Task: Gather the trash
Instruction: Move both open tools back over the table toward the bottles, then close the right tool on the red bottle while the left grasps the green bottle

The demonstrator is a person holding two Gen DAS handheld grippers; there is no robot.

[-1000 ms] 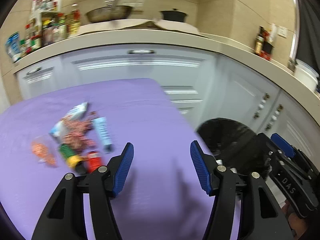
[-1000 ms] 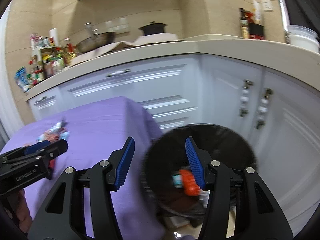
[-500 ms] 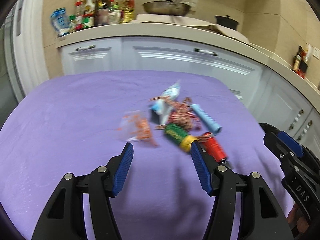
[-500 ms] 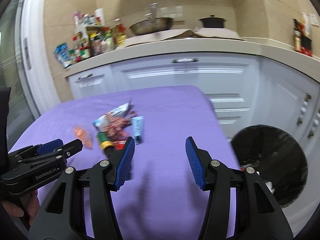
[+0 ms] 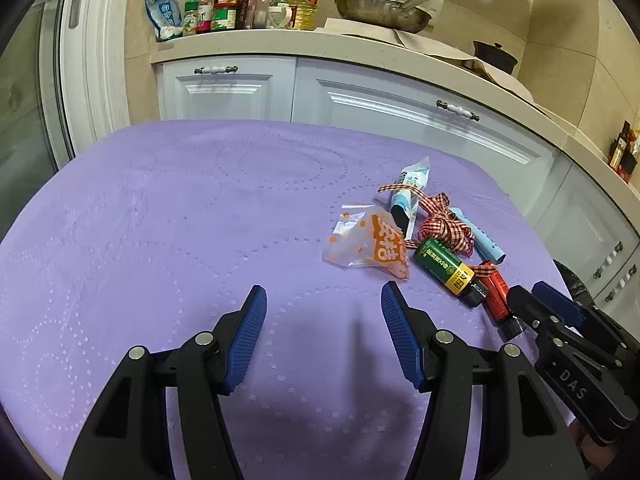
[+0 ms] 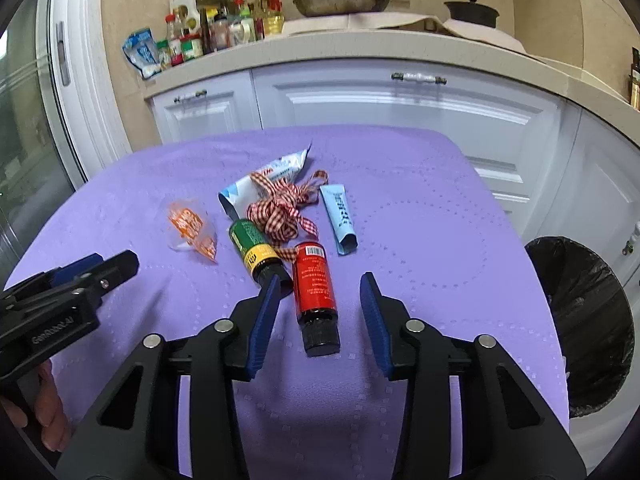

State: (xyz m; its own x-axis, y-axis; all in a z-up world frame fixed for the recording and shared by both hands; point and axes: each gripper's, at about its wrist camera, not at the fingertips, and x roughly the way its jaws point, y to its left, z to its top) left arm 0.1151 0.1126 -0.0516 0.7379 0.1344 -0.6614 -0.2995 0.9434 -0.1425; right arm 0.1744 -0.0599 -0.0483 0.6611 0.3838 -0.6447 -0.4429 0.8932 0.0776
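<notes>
A pile of trash lies on the purple tablecloth [image 6: 420, 220]: a red bottle [image 6: 314, 284], a green and yellow bottle [image 6: 254, 246], a checked ribbon [image 6: 282, 208], a light blue tube [image 6: 342, 216], a white and blue wrapper [image 6: 268, 182] and a clear orange-printed bag [image 6: 190, 226]. My right gripper [image 6: 318, 314] is open, its fingers on either side of the red bottle's cap end. My left gripper [image 5: 322, 336] is open and empty over bare cloth, left of and nearer than the bag [image 5: 370, 246]. The pile shows in the left view too, with the red bottle [image 5: 496, 292] by the right gripper [image 5: 536, 308].
A bin with a black liner [image 6: 584, 320] stands on the floor right of the table. White kitchen cabinets [image 6: 400, 100] run behind the table, with a counter holding bottles, a pan [image 6: 340, 0] and a pot [image 6: 472, 12]. A glass door [image 5: 24, 120] is at the left.
Both grippers have swung left from the bin to the table. The right gripper now straddles the red bottle; the left has come in over the cloth beside the pile.
</notes>
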